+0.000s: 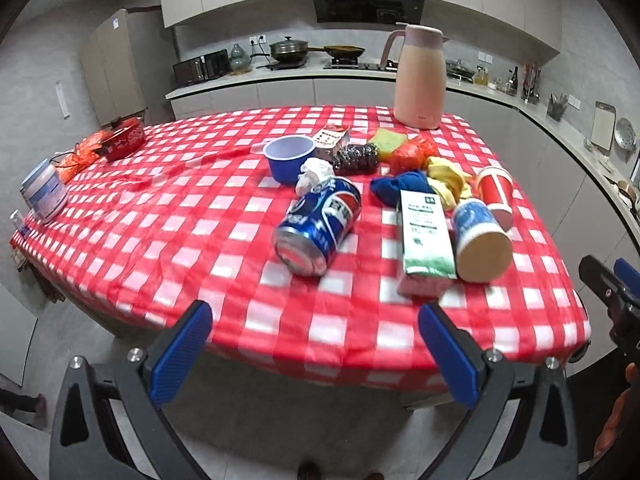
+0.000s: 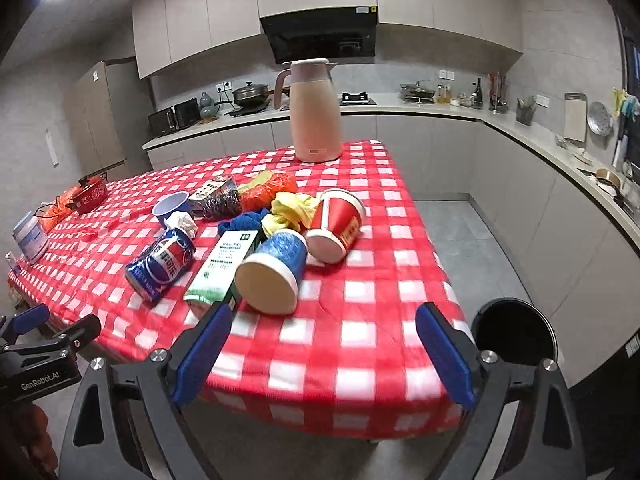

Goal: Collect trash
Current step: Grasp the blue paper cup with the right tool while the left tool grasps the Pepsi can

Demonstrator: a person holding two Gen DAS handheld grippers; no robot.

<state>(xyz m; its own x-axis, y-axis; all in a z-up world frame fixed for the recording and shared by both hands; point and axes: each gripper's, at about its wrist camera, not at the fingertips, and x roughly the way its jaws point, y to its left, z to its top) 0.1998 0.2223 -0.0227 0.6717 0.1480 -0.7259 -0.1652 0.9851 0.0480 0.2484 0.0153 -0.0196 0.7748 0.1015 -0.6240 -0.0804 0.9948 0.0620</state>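
Each tool (image 1: pixel 316 344) has black arms, blue ribbed pads (image 2: pixel 200 354) and silver screws (image 2: pixel 158 355).

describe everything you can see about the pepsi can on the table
The pepsi can is a blue metal drink can with the red, white and blue logo and white lettering. It lies on its side on the red-and-white checked tablecloth, shiny base toward the cameras. Its far end is next to the crumpled white tissue. The green-and-white carton lies to its right, apart from it. No gripper touches it.

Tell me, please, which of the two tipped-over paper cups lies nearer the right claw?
The blue paper cup, its base facing the right claw. The red paper cup lies on its side behind it, farther from the table edge.
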